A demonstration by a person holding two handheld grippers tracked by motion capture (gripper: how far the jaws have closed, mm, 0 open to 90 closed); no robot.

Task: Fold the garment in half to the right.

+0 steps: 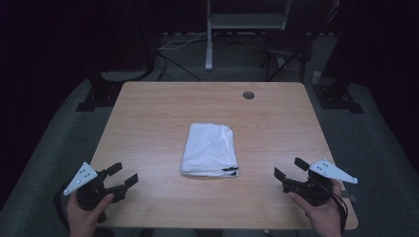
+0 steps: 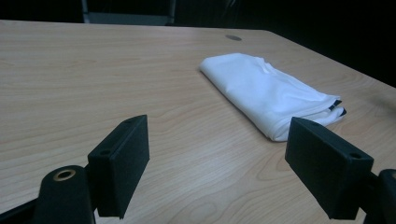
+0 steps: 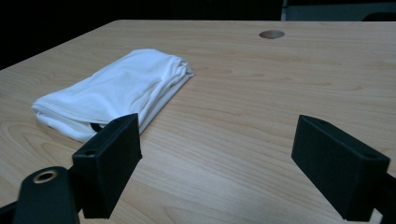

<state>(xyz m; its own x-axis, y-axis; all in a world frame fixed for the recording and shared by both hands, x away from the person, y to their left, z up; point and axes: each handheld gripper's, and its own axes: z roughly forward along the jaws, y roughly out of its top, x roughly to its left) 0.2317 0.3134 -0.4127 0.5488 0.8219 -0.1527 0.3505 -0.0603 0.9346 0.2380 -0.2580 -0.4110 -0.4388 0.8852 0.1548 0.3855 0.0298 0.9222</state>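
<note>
High view shows your left tool [image 1: 122, 176] and right tool [image 1: 287, 168] spread wide, empty — the folded white cloth [image 1: 210, 149] lies between them on the wooden bench [image 1: 148, 113]; gripper views reveal its black trim.

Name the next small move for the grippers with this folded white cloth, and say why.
Probably bring the left gripper forward to the folded white cloth: both grippers, the right gripper too, stand open at the near edge, apart from the cloth.

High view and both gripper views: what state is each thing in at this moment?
White cloth: folded, flat mid-table, untouched.
Left gripper: open, holds nothing, near the table's front left corner.
Right gripper: open, holds nothing, near the front right corner.
Table: bare wood around the cloth.
</note>
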